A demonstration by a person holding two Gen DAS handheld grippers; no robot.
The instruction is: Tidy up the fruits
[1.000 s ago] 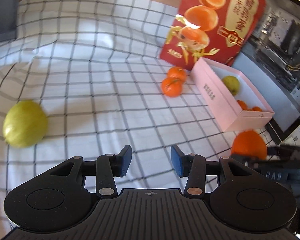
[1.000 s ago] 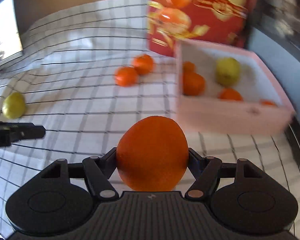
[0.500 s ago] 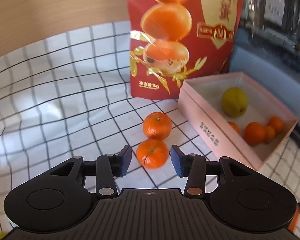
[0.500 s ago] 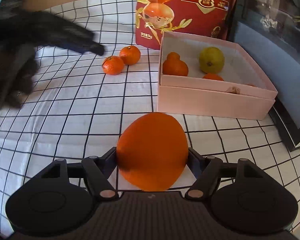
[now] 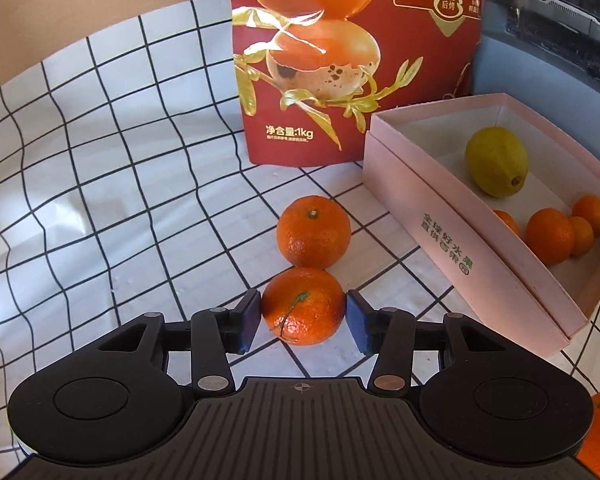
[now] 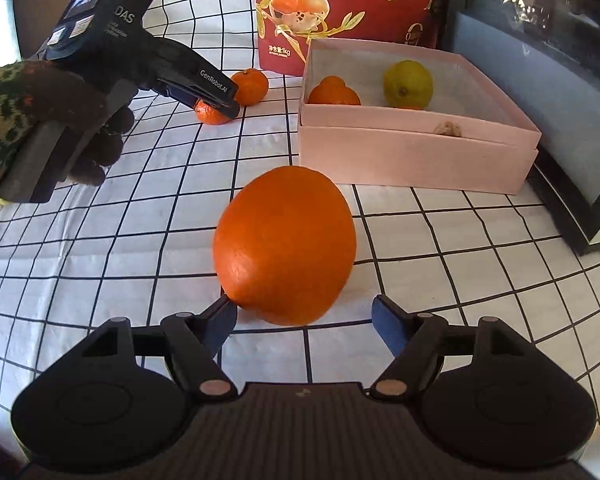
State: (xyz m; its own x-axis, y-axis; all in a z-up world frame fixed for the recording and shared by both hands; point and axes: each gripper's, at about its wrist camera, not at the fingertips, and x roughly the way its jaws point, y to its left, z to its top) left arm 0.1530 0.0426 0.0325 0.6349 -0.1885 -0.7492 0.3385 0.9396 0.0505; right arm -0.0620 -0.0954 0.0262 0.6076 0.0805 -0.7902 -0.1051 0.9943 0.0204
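Now left tool (image 5: 303, 316) brackets near mandarin (image 5: 303, 306), jaws just widening.

Large orange (image 6: 284, 244) lies near pink box (image 6: 416, 156).

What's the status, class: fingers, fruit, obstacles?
Left gripper just opened, straddling near mandarin, not clamped. Right gripper just opened; big orange on the cloth, touching one pad only. Pink box unobstructed.
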